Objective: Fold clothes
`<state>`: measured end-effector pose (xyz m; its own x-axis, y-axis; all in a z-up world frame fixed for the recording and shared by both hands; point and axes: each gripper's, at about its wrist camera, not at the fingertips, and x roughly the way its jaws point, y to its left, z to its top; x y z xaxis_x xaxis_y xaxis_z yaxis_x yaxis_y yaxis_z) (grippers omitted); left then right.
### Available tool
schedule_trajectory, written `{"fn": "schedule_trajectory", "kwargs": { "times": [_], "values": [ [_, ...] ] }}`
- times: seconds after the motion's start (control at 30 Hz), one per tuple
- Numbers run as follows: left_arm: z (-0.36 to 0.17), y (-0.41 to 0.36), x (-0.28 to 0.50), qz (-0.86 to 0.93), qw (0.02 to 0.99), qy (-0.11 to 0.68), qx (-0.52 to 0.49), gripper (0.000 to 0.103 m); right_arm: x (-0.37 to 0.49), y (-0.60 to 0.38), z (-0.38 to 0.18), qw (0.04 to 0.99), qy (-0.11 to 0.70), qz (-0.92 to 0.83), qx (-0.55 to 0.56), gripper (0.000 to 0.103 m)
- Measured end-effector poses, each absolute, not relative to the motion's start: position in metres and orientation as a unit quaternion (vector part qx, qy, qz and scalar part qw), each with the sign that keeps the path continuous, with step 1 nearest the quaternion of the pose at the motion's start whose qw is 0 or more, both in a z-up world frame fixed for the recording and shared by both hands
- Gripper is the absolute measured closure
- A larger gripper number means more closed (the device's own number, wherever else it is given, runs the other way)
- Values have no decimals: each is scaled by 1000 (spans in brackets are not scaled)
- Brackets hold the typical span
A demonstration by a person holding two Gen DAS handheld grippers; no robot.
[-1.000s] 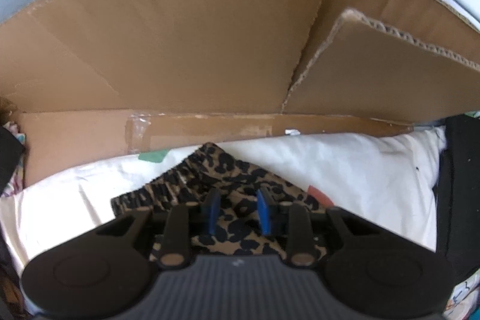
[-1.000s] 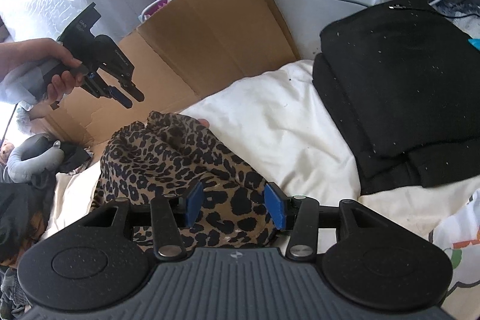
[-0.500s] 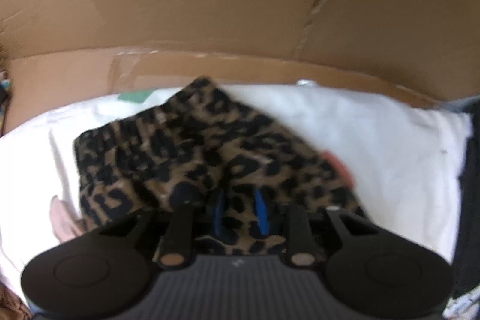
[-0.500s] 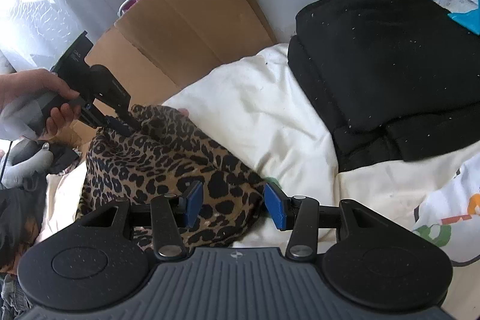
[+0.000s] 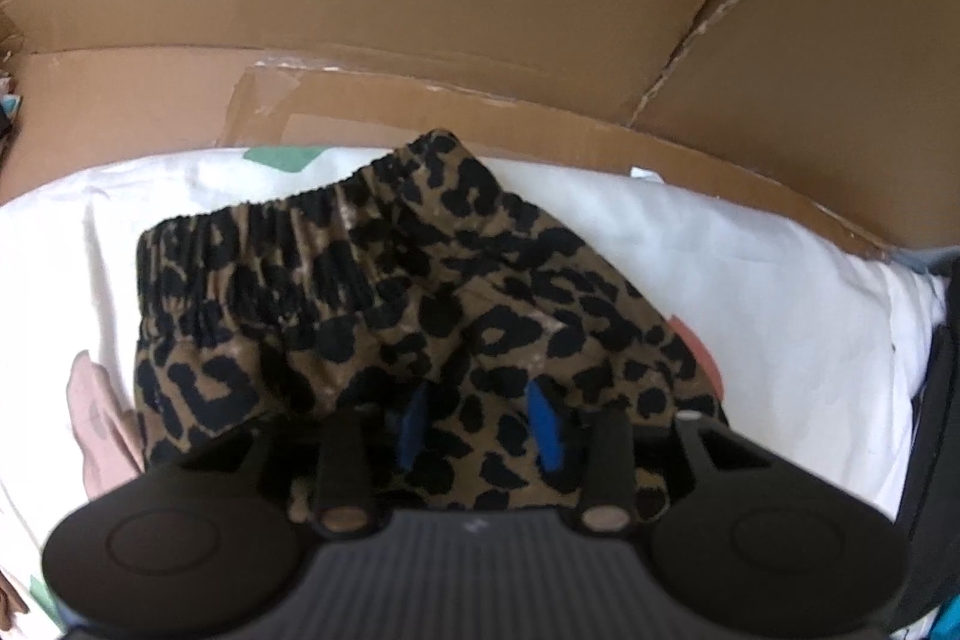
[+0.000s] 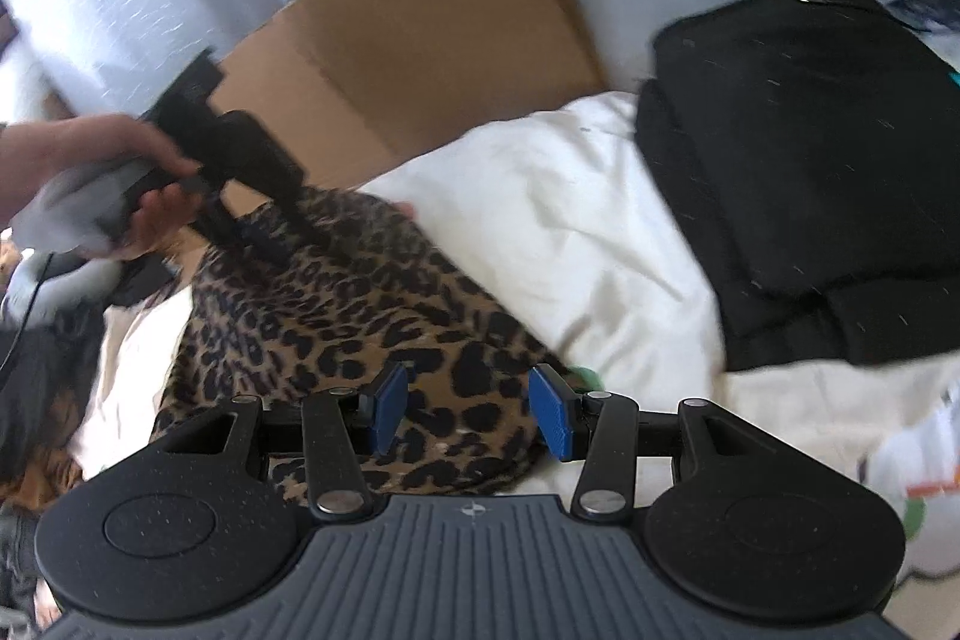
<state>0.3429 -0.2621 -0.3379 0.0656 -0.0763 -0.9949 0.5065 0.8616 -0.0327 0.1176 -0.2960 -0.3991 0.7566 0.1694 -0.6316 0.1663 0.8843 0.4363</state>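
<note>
Leopard shorts lie bunched on the white bedding. My left gripper and right gripper both gape wide, empty. Soft, light, floppy; I'd pinch the elastic waistband.

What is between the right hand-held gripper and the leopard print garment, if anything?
Nothing visible is in the way. The right hand-held gripper hovers open directly over the near edge of the leopard print garment on the white bedding. The folded black clothes lie off to the right.
</note>
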Motion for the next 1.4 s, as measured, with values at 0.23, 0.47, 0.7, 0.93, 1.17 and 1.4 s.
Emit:
{"fn": "schedule_trajectory", "kwargs": {
  "times": [0.23, 0.47, 0.7, 0.93, 1.17, 1.4],
  "values": [
    [-352, -253, 349, -197, 709, 664, 136, 70, 133, -294, -397, 909, 357, 19, 213, 51],
    [-326, -250, 341, -218, 715, 649, 139, 102, 150, -303, -409, 903, 378, 12, 202, 51],
    [-284, -251, 338, -262, 717, 635, 119, 102, 153, -301, -420, 889, 411, 0, 204, 53],
    [-277, -262, 337, -298, 724, 615, 91, 102, 150, -306, -423, 879, 432, -12, 201, 71],
    [-310, -261, 342, -240, 707, 655, 116, 83, 144, -312, -422, 876, 431, -14, 216, 71],
    [-293, -269, 346, -260, 720, 634, 113, 75, 144, -315, -415, 881, 410, -17, 237, 71]
  ]
}}
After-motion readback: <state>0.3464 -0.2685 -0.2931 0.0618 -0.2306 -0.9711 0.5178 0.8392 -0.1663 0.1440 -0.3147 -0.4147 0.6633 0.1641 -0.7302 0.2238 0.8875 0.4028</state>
